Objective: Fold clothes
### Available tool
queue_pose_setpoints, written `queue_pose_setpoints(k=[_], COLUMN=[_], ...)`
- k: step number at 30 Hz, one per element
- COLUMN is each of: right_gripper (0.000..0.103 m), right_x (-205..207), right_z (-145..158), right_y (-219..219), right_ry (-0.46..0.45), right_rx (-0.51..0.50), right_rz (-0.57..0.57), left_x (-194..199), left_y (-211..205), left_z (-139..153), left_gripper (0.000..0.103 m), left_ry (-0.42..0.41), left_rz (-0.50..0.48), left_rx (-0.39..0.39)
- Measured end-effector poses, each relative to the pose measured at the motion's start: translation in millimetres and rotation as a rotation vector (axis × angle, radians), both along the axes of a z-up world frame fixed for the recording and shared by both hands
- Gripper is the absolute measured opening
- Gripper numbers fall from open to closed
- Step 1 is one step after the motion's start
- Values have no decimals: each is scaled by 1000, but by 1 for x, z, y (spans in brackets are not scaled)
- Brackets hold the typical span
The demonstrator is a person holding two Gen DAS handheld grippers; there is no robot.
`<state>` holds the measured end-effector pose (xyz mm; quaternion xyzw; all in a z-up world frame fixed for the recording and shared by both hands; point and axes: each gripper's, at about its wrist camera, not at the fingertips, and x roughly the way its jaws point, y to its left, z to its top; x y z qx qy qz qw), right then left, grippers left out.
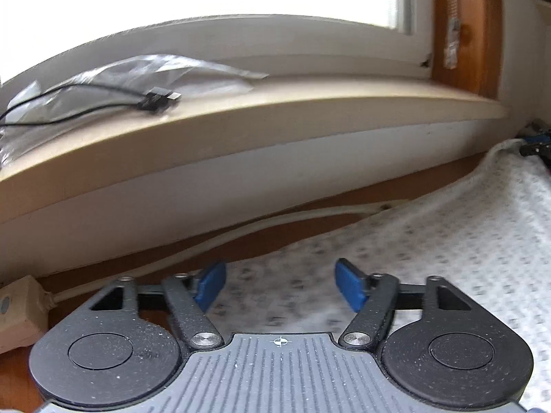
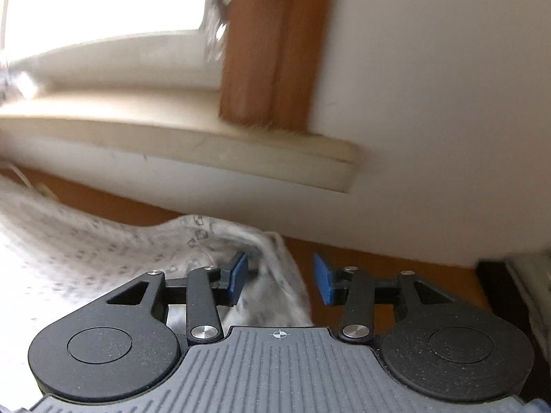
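Ahead, hemmed in by a white wall (image 1: 172, 206) under an overhanging windowsill (image 1: 275, 113), with a wooden window frame (image 2: 272, 51) rising above. Open strip of bare counter (image 2: 396, 275) right of the patterned cloth (image 1: 447, 234). Blocked at far left by a beige box (image 1: 17, 306) and a white cable (image 1: 213, 241) along the wall.

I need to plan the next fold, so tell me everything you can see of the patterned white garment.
The garment is white, soft-looking fabric with a small grey printed pattern. It lies on the brown wooden surface below the windowsill. In the left wrist view it looks fairly flat beneath the open left claw. In the right wrist view a rumpled, raised edge sits between the pads of the open right claw, unpinched.
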<state>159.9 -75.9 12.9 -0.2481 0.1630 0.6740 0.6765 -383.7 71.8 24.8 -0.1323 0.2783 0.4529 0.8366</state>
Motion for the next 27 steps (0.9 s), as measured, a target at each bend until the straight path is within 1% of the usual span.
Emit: queue_pose_setpoints(k=[2,3,4,7,9,10,12,14,17,18,20,21,22,24,27], right_gripper=[46,50,53,54,56,60,64,64,64,62,43,25,17,15,14], right_x=[17,20,21,25,37,40,40,44,43,43,44,44,45,45,41], right_z=[8,9,6,-3,-12,-14,-24,-37,-45,-46,-43,-41,-39,-32,-3], right_y=[-23,-37,-47,-77,-101,-108,-113,-114,-124,-125,-128,-127,-126,-125,-121], right_ry=[45,51,54,64,80,89,97,110,127,137,151,156,162,160,148], right_rx=[2,-12,-27,-72,-98,-112,-123,-140,-131,-130,-126,-126,-126,-123,-68], right_rz=[2,7,7,5,1,0,-5,-11,-13,-13,-1,6,12,8,-9], left_x=[8,12,18,35,46,51,60,68,73,74,73,72,70,65,60], left_y=[-10,-15,-20,-34,-44,-48,-55,-62,-71,-71,-74,-75,-75,-76,-76], left_z=[5,7,9,11,12,11,8,3,-7,-8,-13,-15,-16,-17,-17], left_gripper=[77,78,78,79,82,83,93,100,101,101,101,101,101,102,102], left_ry=[-19,-29,-41,-84,-118,-135,-150,-156,-127,-119,-102,-95,-97,-102,-116], left_rz=[-32,-48,-64,-112,-140,-148,-155,-160,-168,-167,-159,-156,-153,-149,-150], left_rx=[-6,-10,-17,-51,-77,-93,-108,-117,-121,-124,-117,-114,-114,-115,-124])
